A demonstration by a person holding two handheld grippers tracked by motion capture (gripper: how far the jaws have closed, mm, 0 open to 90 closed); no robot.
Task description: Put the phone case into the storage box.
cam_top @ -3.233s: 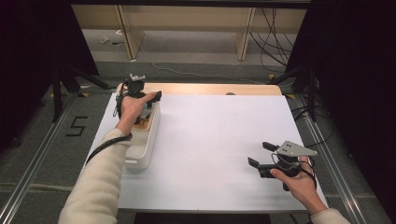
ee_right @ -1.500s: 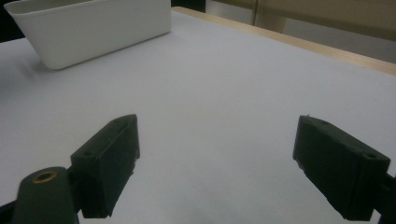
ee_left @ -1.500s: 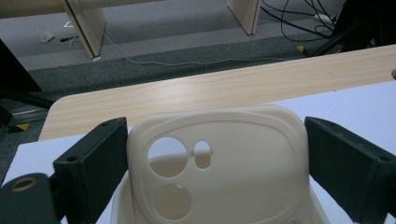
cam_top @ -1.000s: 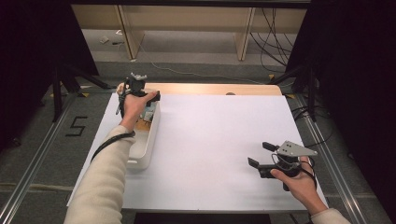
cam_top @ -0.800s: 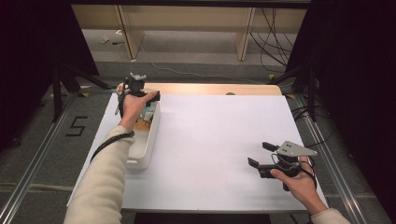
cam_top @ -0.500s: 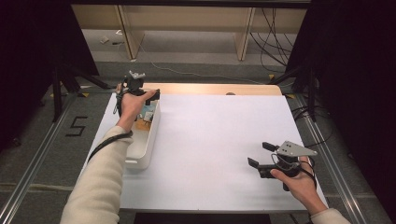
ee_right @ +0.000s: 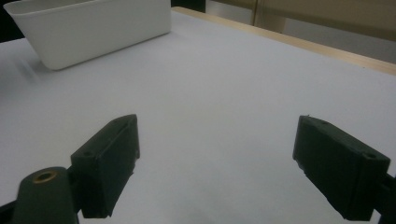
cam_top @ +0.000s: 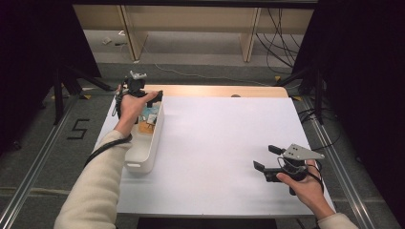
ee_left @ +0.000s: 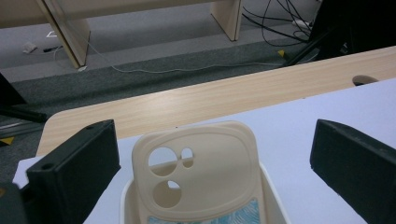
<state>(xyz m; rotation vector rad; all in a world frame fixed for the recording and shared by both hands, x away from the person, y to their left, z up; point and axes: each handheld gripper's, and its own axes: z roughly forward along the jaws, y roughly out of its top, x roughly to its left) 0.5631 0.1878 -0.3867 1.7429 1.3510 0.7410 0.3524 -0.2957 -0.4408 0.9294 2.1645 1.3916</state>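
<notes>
A cream phone case (ee_left: 198,172) with round camera cut-outs stands upright at the far end of a white bin (cam_top: 143,148). My left gripper (ee_left: 212,158) is open, its jaws wide on either side of the case without touching it. From above, my left gripper (cam_top: 143,92) hovers over the bin's far end at the table's left. A blue patterned item (ee_left: 201,215) lies below the case. My right gripper (cam_top: 266,158) rests near the front right of the white table (cam_top: 224,143), open with nothing between its jaws (ee_right: 215,158).
Small bluish and orange items (cam_top: 149,118) lie in the bin. A wooden strip (cam_top: 219,90) with a hole (cam_top: 235,95) edges the table's far side. The white bin (ee_right: 93,23) is far off from the right gripper. Cables trail on the floor beyond.
My left gripper has shifted slightly over the bin's far end. The right gripper has not moved.
</notes>
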